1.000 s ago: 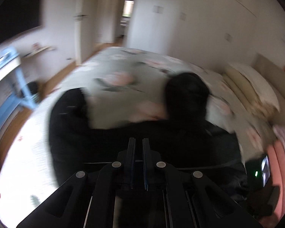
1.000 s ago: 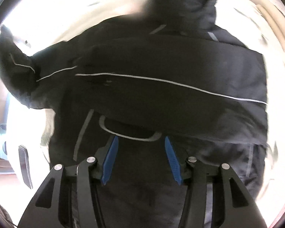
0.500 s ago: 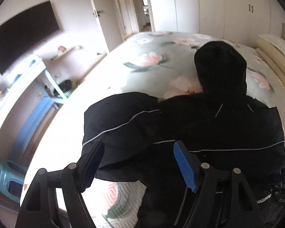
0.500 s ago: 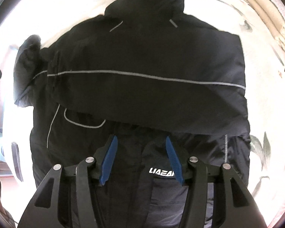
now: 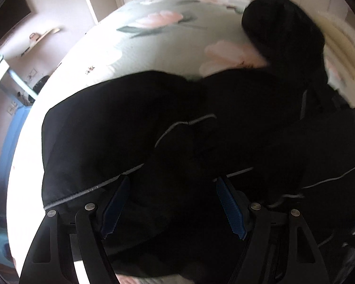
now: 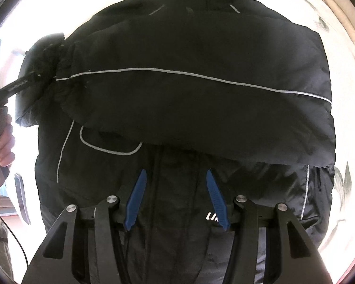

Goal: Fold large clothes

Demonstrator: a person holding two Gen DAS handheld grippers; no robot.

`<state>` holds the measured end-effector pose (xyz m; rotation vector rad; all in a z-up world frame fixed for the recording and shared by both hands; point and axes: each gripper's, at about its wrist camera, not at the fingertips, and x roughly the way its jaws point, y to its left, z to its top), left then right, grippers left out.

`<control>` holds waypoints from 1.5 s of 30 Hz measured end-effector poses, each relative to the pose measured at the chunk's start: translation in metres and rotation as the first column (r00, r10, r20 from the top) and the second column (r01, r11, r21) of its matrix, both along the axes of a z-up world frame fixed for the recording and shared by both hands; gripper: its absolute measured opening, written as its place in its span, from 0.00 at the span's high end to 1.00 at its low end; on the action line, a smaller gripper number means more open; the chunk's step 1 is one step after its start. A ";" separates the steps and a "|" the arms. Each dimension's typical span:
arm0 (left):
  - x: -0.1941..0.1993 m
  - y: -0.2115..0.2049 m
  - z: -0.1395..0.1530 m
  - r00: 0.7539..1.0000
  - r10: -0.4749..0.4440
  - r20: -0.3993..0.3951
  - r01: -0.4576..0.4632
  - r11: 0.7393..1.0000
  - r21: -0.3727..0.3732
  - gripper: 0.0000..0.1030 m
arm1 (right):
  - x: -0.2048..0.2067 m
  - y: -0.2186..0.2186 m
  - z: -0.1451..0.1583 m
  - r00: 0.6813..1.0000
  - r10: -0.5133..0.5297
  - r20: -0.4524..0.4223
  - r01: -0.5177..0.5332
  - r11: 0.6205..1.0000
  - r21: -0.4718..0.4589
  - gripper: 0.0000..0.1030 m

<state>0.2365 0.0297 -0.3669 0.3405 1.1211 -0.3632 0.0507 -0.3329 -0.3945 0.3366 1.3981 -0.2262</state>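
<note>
A large black hooded jacket [image 6: 189,54] with thin grey piping lies spread on the bed, one sleeve [image 6: 201,108] folded across its chest. In the left wrist view the jacket [image 5: 120,137] fills the lower half, with its hood [image 5: 281,28] toward the pillows. My left gripper [image 5: 172,184] is open, its blue pads low over the jacket's left side. In the right wrist view the left gripper [image 6: 33,78] reaches the sleeve cuff at the left edge. My right gripper [image 6: 176,177] is open and empty above the jacket's lower front near the white logo [image 6: 210,216].
The bed [image 5: 153,40] has a pale green floral cover. Pillows [image 5: 343,47] lie at the right. A blue table [image 5: 4,127] and a wall shelf [image 5: 42,35] stand left of the bed. A door and white wardrobes are behind it.
My left gripper opened from shut and has since dropped closer onto the jacket's left side. The right gripper stayed open and moved slightly closer to the jacket's front.
</note>
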 end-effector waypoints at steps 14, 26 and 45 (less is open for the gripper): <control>-0.050 -0.004 0.089 0.991 0.045 0.126 -0.020 0.981 -0.193 0.80 | -0.009 -0.013 0.015 0.999 -0.017 0.038 0.018 1.000 -0.009 0.45; -0.161 -0.152 0.083 0.951 -0.310 -0.012 0.273 0.852 -0.448 0.79 | -0.052 -0.064 0.051 0.972 -0.205 0.116 0.219 0.967 -0.127 0.45; -0.145 -0.104 0.069 0.930 -0.307 -0.200 0.191 0.872 -0.451 0.36 | -0.013 -0.084 0.048 0.955 -0.163 0.249 0.141 0.985 0.101 0.45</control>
